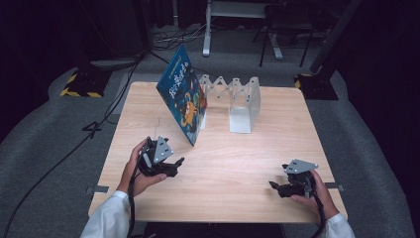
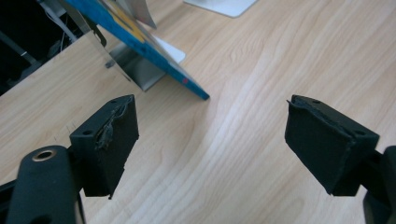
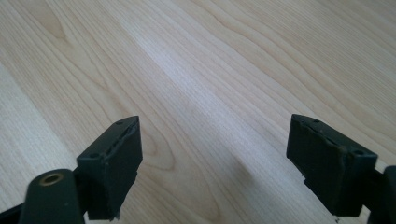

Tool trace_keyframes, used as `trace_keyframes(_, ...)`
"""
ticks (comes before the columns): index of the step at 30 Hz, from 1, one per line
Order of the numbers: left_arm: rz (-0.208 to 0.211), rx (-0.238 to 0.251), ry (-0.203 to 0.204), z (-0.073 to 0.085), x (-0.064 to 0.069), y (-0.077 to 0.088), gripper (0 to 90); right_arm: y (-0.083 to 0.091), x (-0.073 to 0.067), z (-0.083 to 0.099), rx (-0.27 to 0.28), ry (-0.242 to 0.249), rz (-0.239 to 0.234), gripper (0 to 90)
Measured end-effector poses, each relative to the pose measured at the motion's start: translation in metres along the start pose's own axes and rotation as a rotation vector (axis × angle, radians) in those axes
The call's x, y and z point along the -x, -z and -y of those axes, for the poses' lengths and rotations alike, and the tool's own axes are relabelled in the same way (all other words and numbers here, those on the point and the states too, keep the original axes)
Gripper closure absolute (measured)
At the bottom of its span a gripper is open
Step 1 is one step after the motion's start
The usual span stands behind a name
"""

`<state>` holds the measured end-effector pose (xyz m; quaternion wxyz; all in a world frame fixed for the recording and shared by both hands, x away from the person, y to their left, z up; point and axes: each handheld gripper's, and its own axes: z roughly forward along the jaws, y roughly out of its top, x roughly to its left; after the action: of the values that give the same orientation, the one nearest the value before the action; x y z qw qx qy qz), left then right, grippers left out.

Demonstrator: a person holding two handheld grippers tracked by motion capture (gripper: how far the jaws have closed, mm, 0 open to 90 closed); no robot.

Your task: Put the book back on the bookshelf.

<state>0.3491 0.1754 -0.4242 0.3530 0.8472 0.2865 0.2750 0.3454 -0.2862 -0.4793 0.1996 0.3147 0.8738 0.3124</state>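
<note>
Wooden table (image 1: 218, 163), leaning book (image 1: 182, 94) hiding rack (image 1: 237, 101), title unreadable

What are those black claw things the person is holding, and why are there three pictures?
Those are grippers, pinching tools a person squeezes by hand. The big picture looks down from above the wooden table: the left gripper and the right gripper sit near the person's edge. The other two pictures come from small cameras riding on each gripper, looking along its two black jaws. Both grippers are open and hold nothing. On the table a blue picture book leans tilted against a white folding book rack. The left gripper's camera sees the book's bottom corner ahead.
</note>
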Motion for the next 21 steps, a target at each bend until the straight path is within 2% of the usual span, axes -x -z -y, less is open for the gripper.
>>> trace_keyframes(13, -0.010, -0.096, 0.008, 0.044, 0.004, 0.004, 16.9, 0.013, 0.010, 0.018, 0.013, -0.024, 0.039, 18.4)
trace_keyframes(19, -0.008, -0.115, 0.031, 0.059, 0.004, 0.009, 16.9, 0.017, 0.016, 0.029, 0.007, -0.044, 0.057, 18.4)
trace_keyframes(21, -0.011, -0.123, 0.026, 0.062, 0.003, 0.011, 16.9, 0.019, 0.017, 0.032, 0.011, -0.051, 0.058, 18.4)
